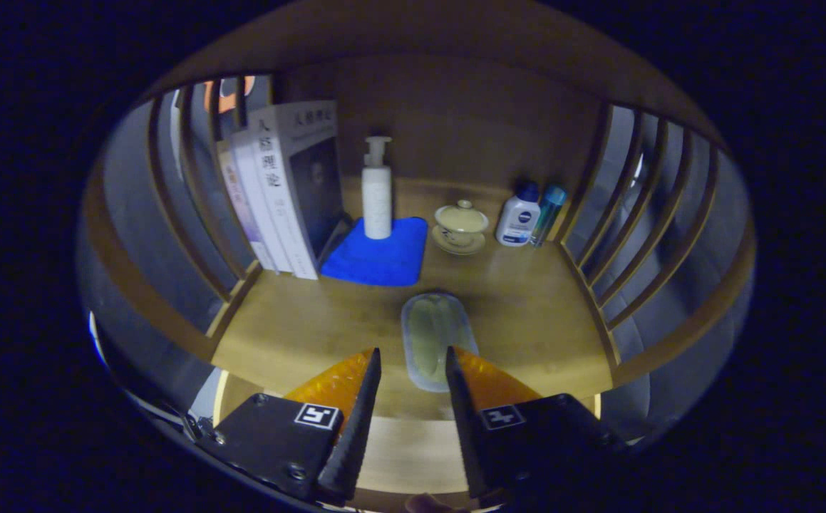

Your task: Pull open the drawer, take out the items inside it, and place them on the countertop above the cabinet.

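Looking along the gripper (410,356) in its own view, we find the two black serrated fingers (355,420) spread apart with nothing pinched. We take the pale oval dish (432,340) as our landmark; it lies flat on the wooden countertop (298,320), and its near end sits between the fingertips without visibly touching either.

Beyond the oval dish, a blue cloth (380,255) carries a white pump bottle (376,189) standing upright. Left of the cloth, a row of books (277,192) leans against the slatted side rail (192,192). Beyond the dish and to its right, a lidded tea bowl (460,226) rests on its saucer, with a white lotion bottle (518,216) and a teal bottle (549,212) just beside each other further right.

We judge that the dish is one drawer item already delivered to the countertop, with the fingers released from it. We cannot tell the drawer's state or whether items remain inside, so we treat further retrievals as possibly outstanding.
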